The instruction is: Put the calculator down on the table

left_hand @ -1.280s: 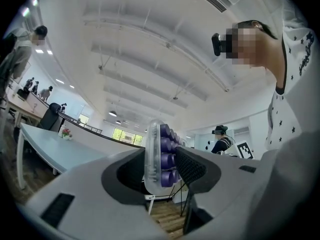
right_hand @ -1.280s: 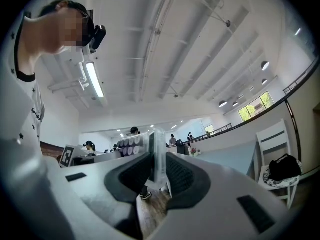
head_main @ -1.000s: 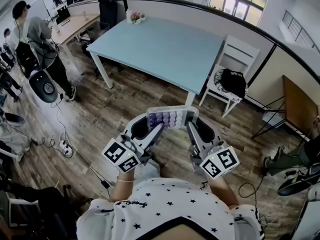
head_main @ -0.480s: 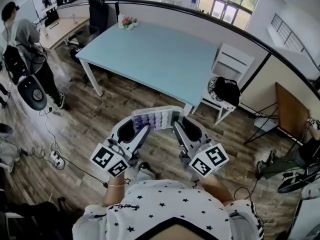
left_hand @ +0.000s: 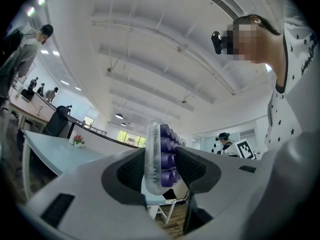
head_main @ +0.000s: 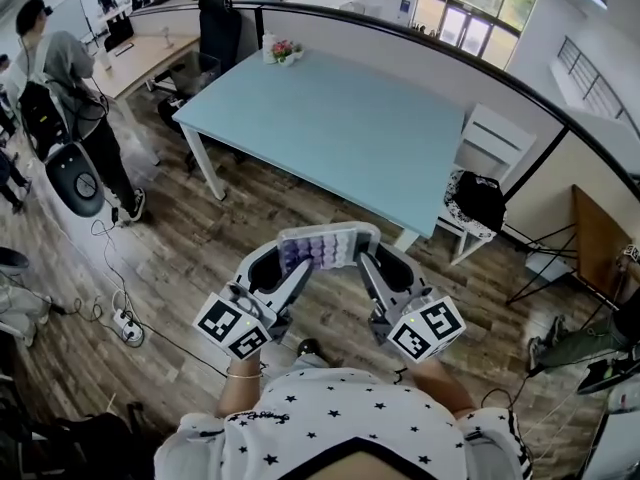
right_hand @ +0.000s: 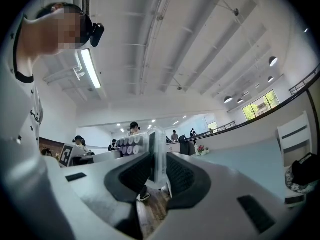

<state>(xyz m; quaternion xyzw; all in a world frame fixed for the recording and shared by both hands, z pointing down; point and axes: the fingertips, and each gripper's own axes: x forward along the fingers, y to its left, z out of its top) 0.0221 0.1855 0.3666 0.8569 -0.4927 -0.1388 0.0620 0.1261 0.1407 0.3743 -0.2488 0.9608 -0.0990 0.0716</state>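
I hold a clear calculator with purple keys out in front of me, above the wooden floor. My left gripper is shut on its left end, where the keys show edge-on between the pads. My right gripper is shut on its right end, with the clear edge pinched between the pads. The light blue table stands just ahead, its near edge a little beyond the calculator.
A small flower pot sits at the table's far left corner. A white chair with a black bag stands to the table's right. People stand at the left, near cables and a power strip on the floor.
The table has come closer and shifted in view as I moved forward with the calculator. Both grippers keep the same hold on it.
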